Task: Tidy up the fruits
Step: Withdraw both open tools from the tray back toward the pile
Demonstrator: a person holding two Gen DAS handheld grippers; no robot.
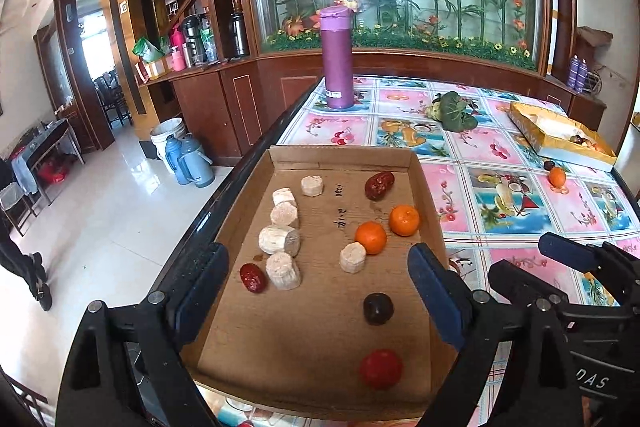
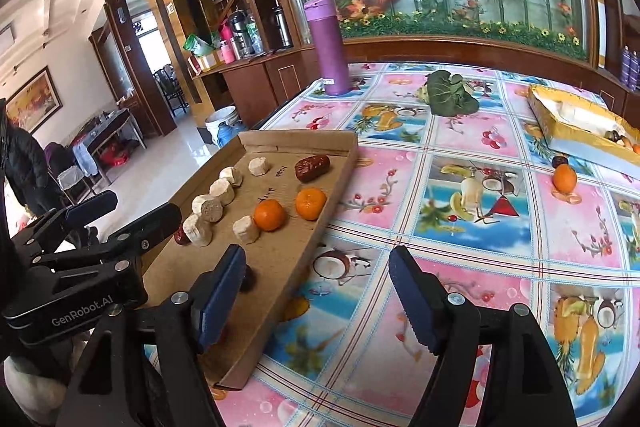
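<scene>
A cardboard tray (image 1: 304,153) sits at the table's left edge; it also shows in the right wrist view (image 2: 340,163). It holds two oranges (image 1: 371,237) (image 1: 404,220), two red dates (image 1: 379,185) (image 1: 253,278), several pale cylinder pieces (image 1: 279,239), a dark plum (image 1: 378,308) and a red fruit (image 1: 381,368). A loose orange (image 2: 564,178) and a dark fruit (image 2: 559,161) lie on the tablecloth by a yellow box (image 2: 580,131). My left gripper (image 1: 316,291) is open and empty over the tray. My right gripper (image 2: 316,299) is open and empty beside the tray's right wall.
A purple flask (image 1: 337,57) stands at the table's far left corner. A green leafy bunch (image 1: 456,111) lies on the fruit-print tablecloth (image 2: 480,247). The yellow box (image 1: 560,135) holds a few small fruits. The table's left edge drops to a tiled floor.
</scene>
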